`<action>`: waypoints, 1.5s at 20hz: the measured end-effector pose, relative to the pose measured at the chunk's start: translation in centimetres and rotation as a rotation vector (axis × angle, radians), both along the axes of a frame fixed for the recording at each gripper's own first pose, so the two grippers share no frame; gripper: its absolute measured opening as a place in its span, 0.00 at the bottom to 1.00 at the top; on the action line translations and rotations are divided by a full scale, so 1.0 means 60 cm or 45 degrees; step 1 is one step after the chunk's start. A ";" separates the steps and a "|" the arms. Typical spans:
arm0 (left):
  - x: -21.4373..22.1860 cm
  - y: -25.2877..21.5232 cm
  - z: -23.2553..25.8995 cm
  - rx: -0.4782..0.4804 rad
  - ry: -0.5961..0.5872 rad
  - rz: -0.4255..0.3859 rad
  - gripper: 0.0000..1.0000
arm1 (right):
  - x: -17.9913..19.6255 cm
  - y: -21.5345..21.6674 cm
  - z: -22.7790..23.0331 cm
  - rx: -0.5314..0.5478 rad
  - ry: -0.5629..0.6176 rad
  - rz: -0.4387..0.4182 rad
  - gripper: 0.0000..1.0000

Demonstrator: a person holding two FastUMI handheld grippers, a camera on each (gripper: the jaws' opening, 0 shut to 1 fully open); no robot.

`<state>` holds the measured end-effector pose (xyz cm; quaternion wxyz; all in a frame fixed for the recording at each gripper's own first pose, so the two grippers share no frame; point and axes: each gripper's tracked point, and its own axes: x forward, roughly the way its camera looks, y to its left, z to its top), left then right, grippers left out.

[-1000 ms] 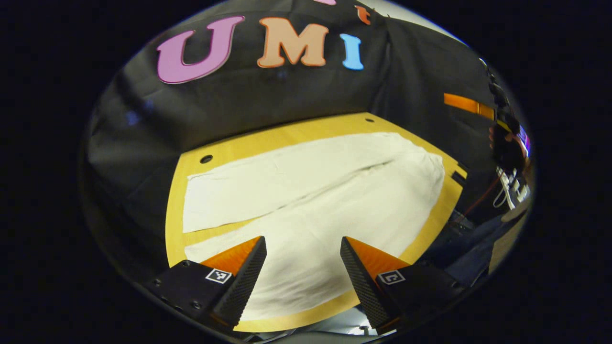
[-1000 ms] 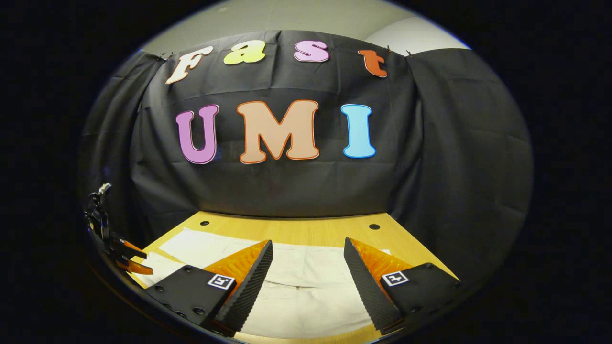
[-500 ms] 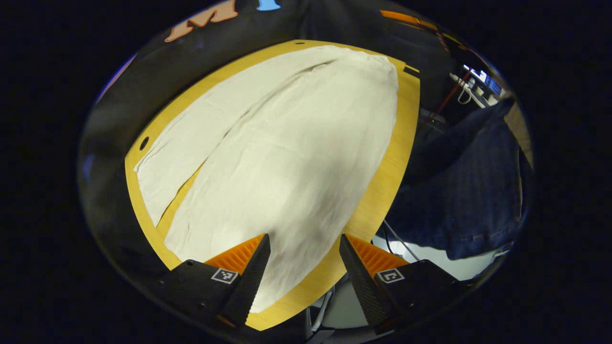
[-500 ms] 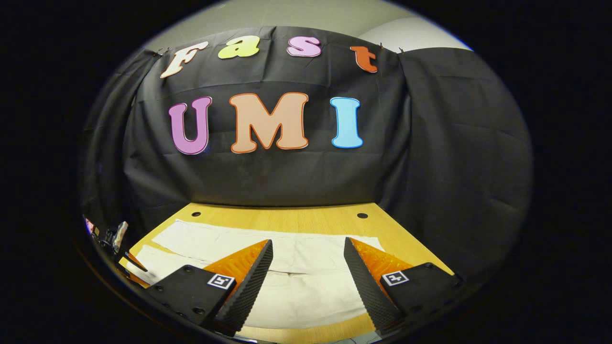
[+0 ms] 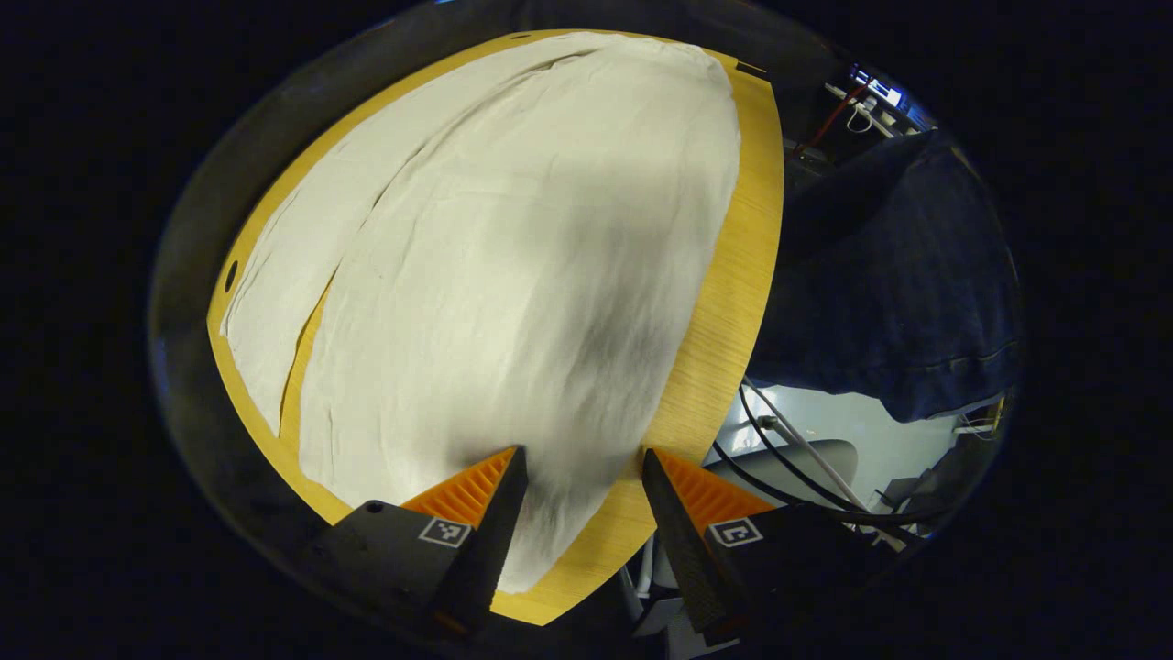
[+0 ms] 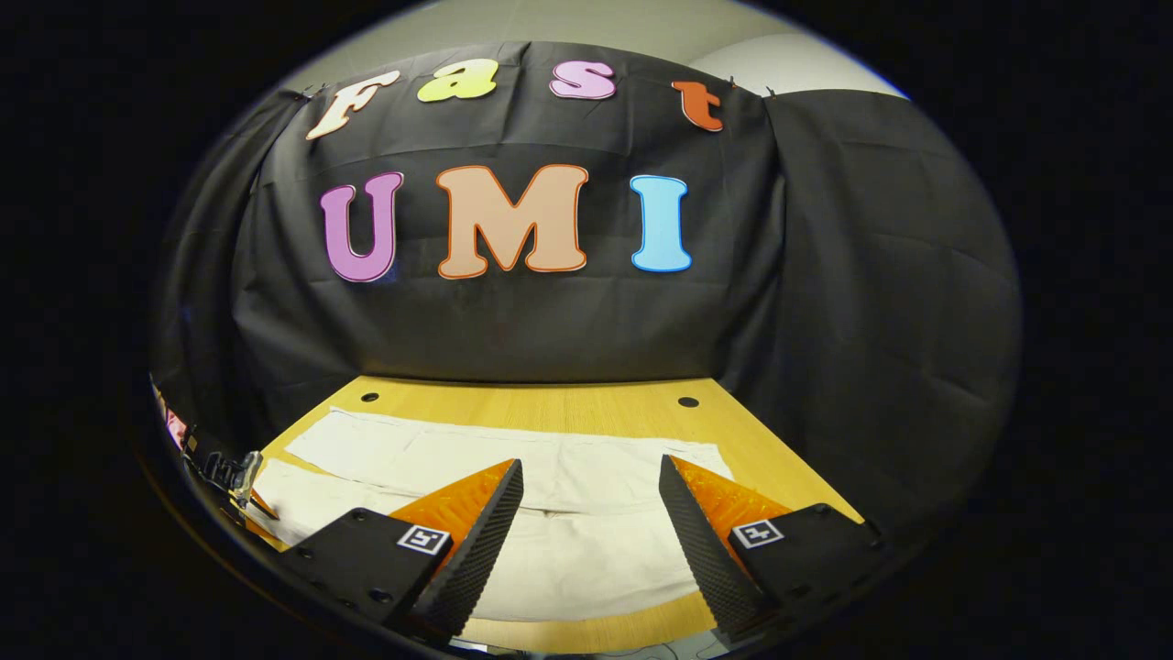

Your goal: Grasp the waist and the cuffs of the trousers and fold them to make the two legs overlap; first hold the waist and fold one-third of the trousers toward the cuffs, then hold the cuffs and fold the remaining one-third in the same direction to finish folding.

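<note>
Trousers (image 5: 513,275): cream, flat on wooden table (image 5: 733,275), legs side by side, not yet overlapped. My left gripper (image 5: 577,513): fingers apart, nothing held, over near cuff edge, prob. lining up a pinch. My right gripper (image 6: 591,522): spread, empty, above waist end.

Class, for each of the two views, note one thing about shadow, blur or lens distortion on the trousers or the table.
Left gripper view: a broad soft shadow darkens the trousers ahead of the left gripper; the table edge bows strongly. Right gripper view: the trousers look evenly lit and fairly sharp between the right gripper fingers; the far table edge curves only slightly.
</note>
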<state>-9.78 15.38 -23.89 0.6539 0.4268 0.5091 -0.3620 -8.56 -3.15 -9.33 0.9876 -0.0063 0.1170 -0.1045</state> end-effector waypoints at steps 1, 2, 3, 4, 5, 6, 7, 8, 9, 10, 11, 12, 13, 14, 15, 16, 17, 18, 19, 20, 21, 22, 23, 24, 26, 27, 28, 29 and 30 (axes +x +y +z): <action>0.002 0.001 -0.002 0.005 0.004 -0.002 0.75 | 0.000 0.001 -0.003 0.000 0.003 0.001 0.96; 0.002 0.003 -0.002 0.022 0.009 -0.002 0.73 | 0.002 0.001 -0.003 -0.001 0.007 0.004 0.93; 0.002 0.004 -0.003 0.031 0.009 -0.016 0.71 | 0.004 0.000 -0.007 -0.004 0.012 0.006 0.96; 0.002 0.004 -0.003 0.048 0.014 -0.031 0.70 | 0.007 0.001 -0.007 -0.008 0.016 0.009 0.93; 0.001 0.003 -0.002 0.054 0.015 -0.043 0.67 | 0.010 0.000 -0.008 -0.011 0.019 0.013 0.96; 0.002 0.002 -0.003 0.063 0.020 -0.043 0.71 | 0.012 -0.003 -0.008 -0.013 0.022 0.015 0.93; 0.001 0.003 -0.004 0.069 0.024 -0.034 0.70 | 0.015 -0.003 -0.010 -0.012 0.027 0.018 0.93; 0.003 0.005 -0.006 0.075 0.022 -0.024 0.66 | 0.017 -0.003 -0.013 -0.008 0.031 0.023 0.96; 0.004 0.003 -0.004 0.083 0.024 -0.010 0.64 | 0.021 -0.004 -0.017 -0.003 0.034 0.031 0.93; 0.007 0.002 -0.004 0.087 0.023 -0.002 0.62 | 0.026 -0.005 -0.018 -0.001 0.040 0.041 0.93; 0.012 0.003 -0.005 0.095 0.024 0.009 0.57 | 0.031 -0.004 -0.021 -0.003 0.049 0.053 0.93; 0.017 0.001 -0.006 0.100 0.022 0.015 0.53 | 0.036 -0.007 -0.024 -0.009 0.058 0.064 0.93; 0.020 0.004 -0.005 0.104 0.017 0.015 0.42 | 0.041 -0.012 -0.028 -0.013 0.070 0.073 0.93; 0.022 0.004 -0.004 0.111 0.015 0.013 0.36 | 0.046 -0.016 -0.032 -0.011 0.082 0.085 0.94; 0.027 0.002 -0.003 0.120 0.005 0.004 0.26 | 0.050 -0.019 -0.038 -0.007 0.095 0.102 0.94; 0.032 0.003 -0.003 0.132 -0.009 -0.002 0.19 | 0.055 -0.022 -0.045 -0.005 0.113 0.123 0.96; 0.031 0.004 -0.003 0.142 -0.011 0.001 0.05 | 0.062 -0.023 -0.055 -0.008 0.137 0.146 0.96; 0.030 0.004 -0.002 0.147 -0.008 -0.004 0.00 | 0.067 -0.025 -0.066 -0.016 0.162 0.173 0.96; 0.031 0.003 -0.002 0.157 0.000 -0.012 0.00 | 0.070 -0.029 -0.076 -0.018 0.191 0.205 0.96; 0.031 0.002 -0.002 0.163 0.006 -0.011 0.00 | 0.074 -0.032 -0.088 -0.022 0.220 0.241 0.96; 0.033 0.004 -0.004 0.168 0.011 -0.002 0.00 | 0.075 -0.040 -0.098 -0.039 0.251 0.276 0.94; 0.032 0.003 -0.004 0.173 0.016 0.006 0.00 | 0.078 -0.047 -0.110 -0.062 0.285 0.318 0.96; 0.033 0.003 -0.003 0.177 0.022 0.012 0.00 | 0.077 -0.051 -0.122 -0.096 0.325 0.365 0.97; 0.033 0.003 -0.003 0.181 0.026 0.029 0.00 | 0.077 -0.059 -0.140 -0.132 0.376 0.418 0.97; 0.033 0.002 -0.003 0.177 0.029 0.069 0.00 | 0.063 -0.086 -0.185 -0.229 0.508 0.533 0.98; 0.034 0.001 -0.003 0.174 0.029 0.085 0.00 | 0.057 -0.099 -0.205 -0.282 0.572 0.598 0.97; 0.034 0.001 -0.004 0.175 0.026 0.098 0.00 | 0.046 -0.106 -0.223 -0.330 0.641 0.668 0.97; 0.034 0.003 -0.004 0.182 0.025 0.107 0.00 | 0.037 -0.117 -0.242 -0.382 0.717 0.741 0.98; 0.036 0.002 -0.005 0.192 0.025 0.109 0.00 | 0.028 -0.128 -0.266 -0.438 0.797 0.813 0.98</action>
